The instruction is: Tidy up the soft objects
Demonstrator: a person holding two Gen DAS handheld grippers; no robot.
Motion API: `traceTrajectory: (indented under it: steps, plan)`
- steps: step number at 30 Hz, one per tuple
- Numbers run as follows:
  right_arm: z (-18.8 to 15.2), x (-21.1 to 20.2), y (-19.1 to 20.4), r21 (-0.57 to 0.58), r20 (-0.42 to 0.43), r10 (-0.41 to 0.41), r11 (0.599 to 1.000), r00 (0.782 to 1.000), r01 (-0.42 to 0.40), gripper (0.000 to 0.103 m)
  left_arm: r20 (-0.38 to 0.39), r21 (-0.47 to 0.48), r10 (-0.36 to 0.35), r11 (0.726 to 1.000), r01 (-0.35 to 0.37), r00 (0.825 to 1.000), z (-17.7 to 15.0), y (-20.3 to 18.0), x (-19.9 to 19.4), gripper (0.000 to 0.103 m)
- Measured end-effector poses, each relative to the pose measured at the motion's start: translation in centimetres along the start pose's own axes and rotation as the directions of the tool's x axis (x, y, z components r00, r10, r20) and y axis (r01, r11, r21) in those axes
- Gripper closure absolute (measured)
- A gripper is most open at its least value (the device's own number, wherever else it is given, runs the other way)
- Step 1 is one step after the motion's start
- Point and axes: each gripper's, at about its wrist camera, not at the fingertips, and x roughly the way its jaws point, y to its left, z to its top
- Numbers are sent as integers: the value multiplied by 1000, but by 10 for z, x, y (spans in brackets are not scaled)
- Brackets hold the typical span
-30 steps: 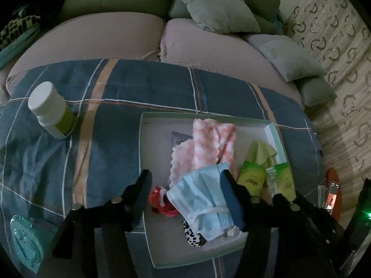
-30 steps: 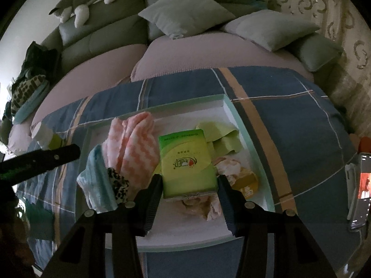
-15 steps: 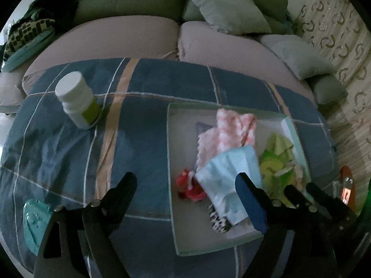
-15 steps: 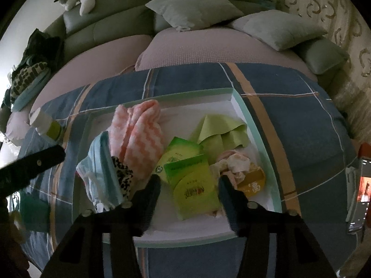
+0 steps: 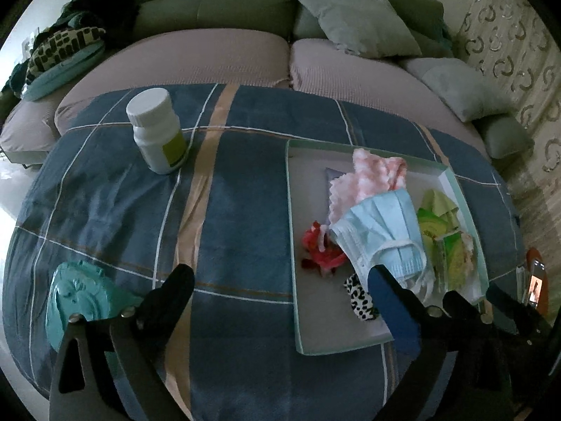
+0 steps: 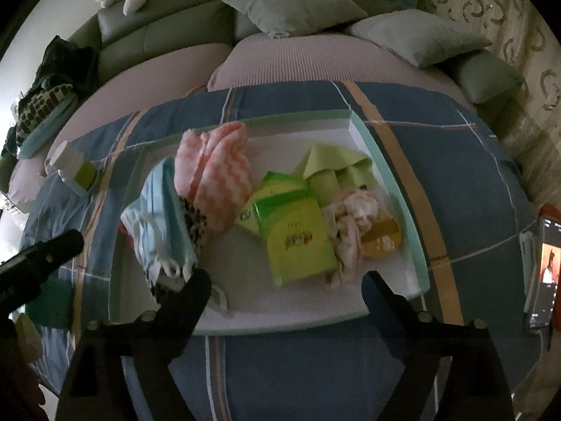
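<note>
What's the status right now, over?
Left gripper and right gripper open, empty. Face mask, pink cloth and tissue pack lie in the tray. Nothing blocking.

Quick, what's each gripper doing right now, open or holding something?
Left gripper: open, holding nothing.
Right gripper: open, holding nothing.

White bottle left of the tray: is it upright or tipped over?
Upright. The white bottle stands on its base on the plaid cloth, cap on top, apart from the tray.
</note>
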Motion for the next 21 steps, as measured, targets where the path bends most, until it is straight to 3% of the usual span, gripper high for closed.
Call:
traceTrajectory:
  steps: [2, 21]
  plan:
    - [-5, -1, -2, 6, 2, 7, 1000, 1000, -7, 0, -6, -3, -1, 1000, 1, 1000, -5, 0, 0, 3]
    - [-21, -6, -2, -6, -20, 39, 999, 999, -39, 0, -69, -16, 107, 994, -109, 992, -43, 14, -2, 0]
